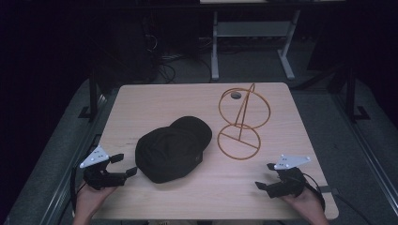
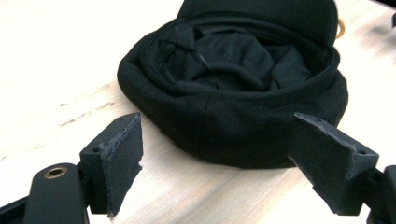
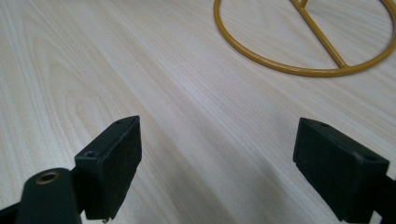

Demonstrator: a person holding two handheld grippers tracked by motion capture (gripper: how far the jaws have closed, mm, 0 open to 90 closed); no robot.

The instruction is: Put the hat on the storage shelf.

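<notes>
While both claws gape empty, left claw (image 1: 126,165), right claw (image 1: 264,176), one cap (image 1: 171,149), one wire stand (image 1: 241,123).

In the left gripper view the top edge of the frame cut off the far part of the black fabric cap (image 2: 233,93). In the right gripper view the upper and right edges cut the round base of the yellow wire stand (image 3: 299,70). In the high view the background at the top was too dark to read.
</notes>
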